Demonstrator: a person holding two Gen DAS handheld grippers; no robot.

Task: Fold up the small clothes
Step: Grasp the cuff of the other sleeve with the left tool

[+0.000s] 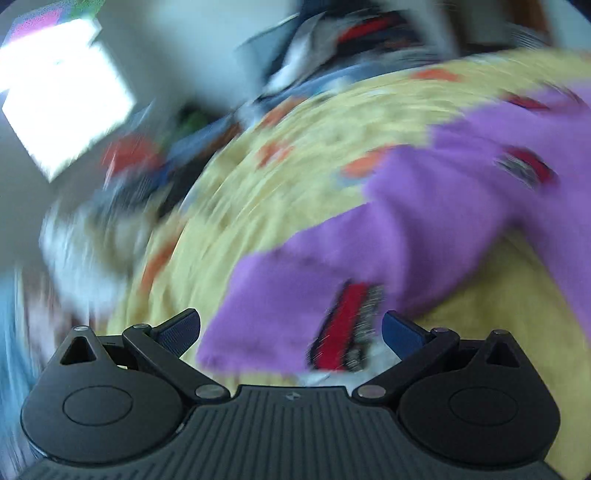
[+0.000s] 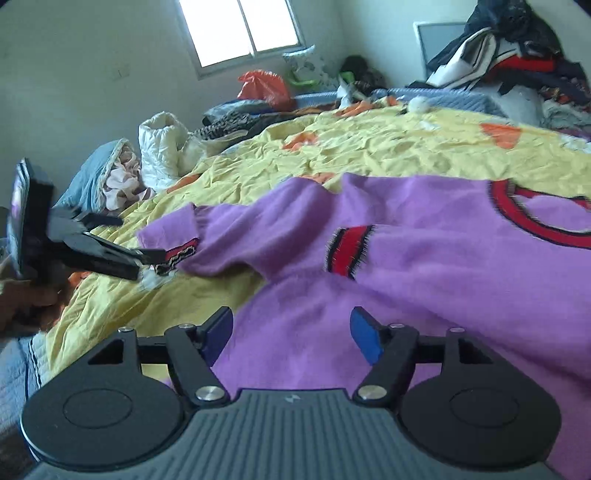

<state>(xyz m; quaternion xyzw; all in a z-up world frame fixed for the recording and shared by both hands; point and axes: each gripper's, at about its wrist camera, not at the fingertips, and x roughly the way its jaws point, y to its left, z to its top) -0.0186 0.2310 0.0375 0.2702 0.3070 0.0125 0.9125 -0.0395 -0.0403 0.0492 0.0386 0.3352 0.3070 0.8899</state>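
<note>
A purple knitted sweater (image 2: 406, 266) with red and black stripes lies spread on a yellow bedsheet (image 2: 369, 147). Its left sleeve runs out to a striped cuff (image 2: 177, 254). My left gripper (image 2: 142, 238) reaches that cuff from the left with its fingers apart. In the blurred left wrist view the sweater's sleeve (image 1: 424, 206) ends in the cuff (image 1: 332, 328), which lies between the wide-open fingers of the left gripper (image 1: 291, 328), with no pad pressing on it. My right gripper (image 2: 291, 336) stands open just above the sweater's body, nothing clamped.
A white quilted jacket (image 2: 162, 147) and a blue garment (image 2: 92, 177) lie at the bed's left edge. An orange bag (image 2: 262, 86) sits under the window (image 2: 240, 29). A tall pile of clothes (image 2: 517, 62) fills the back right. A person's hand (image 2: 22, 302) holds the left gripper.
</note>
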